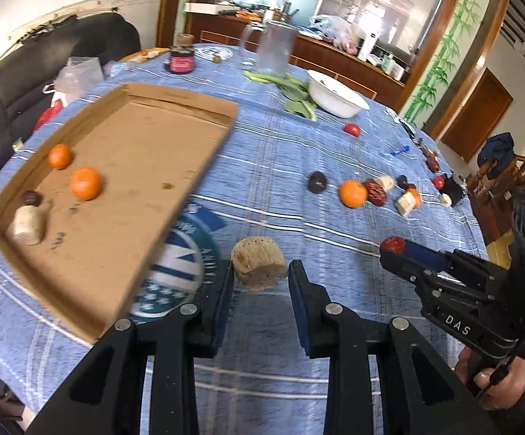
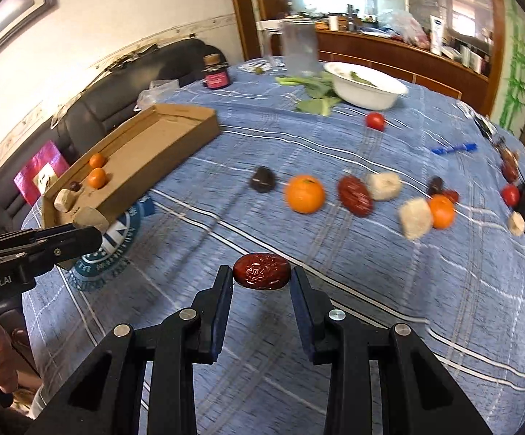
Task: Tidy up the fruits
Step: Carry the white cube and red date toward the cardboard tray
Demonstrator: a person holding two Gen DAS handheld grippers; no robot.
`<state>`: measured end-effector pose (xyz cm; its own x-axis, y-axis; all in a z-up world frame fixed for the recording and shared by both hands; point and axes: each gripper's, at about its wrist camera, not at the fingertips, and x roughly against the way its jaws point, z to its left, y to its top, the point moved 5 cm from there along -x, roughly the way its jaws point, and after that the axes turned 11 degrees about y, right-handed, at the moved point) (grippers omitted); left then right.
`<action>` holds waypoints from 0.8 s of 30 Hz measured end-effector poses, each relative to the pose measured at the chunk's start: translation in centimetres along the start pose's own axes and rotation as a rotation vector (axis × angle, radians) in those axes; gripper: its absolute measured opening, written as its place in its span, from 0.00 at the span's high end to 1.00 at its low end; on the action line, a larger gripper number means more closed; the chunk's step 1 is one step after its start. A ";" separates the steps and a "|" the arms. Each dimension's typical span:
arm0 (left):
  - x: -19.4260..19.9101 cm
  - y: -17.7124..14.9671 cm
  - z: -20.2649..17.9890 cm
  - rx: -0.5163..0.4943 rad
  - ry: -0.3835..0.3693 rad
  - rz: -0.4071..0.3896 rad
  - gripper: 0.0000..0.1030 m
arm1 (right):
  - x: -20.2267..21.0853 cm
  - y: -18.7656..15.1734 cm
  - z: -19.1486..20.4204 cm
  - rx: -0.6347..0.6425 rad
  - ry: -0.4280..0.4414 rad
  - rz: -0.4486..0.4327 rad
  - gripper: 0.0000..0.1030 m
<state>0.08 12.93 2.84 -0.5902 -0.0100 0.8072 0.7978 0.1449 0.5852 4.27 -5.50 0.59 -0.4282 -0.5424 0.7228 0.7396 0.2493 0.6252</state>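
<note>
A pale, rough-skinned chunk hangs clamped between the left jaws, and a wrinkled red date sits crosswise in the right jaws. The cardboard tray at left holds two tangerines, a dark fruit and a pale chunk. More fruit lies scattered at right.

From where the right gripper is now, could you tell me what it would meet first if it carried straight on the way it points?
Probably the blue tablecloth just beyond the red date it holds; the orange lies farther along, slightly right. Depth is hard to judge.
</note>
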 end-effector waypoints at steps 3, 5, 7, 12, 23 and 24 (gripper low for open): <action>0.5 0.0 2.0 0.013 0.013 -0.010 0.71 | -1.0 1.0 1.9 0.025 0.017 -0.001 0.66; 0.6 0.0 3.0 0.021 0.020 -0.009 0.71 | -1.5 1.6 3.0 0.045 0.020 -0.002 0.65; 0.4 0.0 4.0 0.031 0.009 0.007 0.71 | -2.1 2.1 4.1 0.064 0.023 0.001 0.65; -0.5 -1.1 3.5 -0.012 -0.050 0.064 0.71 | -3.5 1.5 4.7 0.080 0.006 0.043 0.65; -3.4 -2.2 1.3 -0.080 -0.041 0.127 0.71 | -5.0 -0.9 2.6 0.031 -0.031 0.111 0.66; -3.6 -2.0 0.8 -0.099 -0.036 0.119 0.71 | -5.2 -1.0 2.5 0.028 -0.032 0.115 0.66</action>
<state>0.56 13.50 -1.31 -0.4930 0.0368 0.8693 0.8698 0.0452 0.4914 4.50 -0.95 -3.02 -0.3575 -0.4833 0.7991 0.7705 0.3309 0.5449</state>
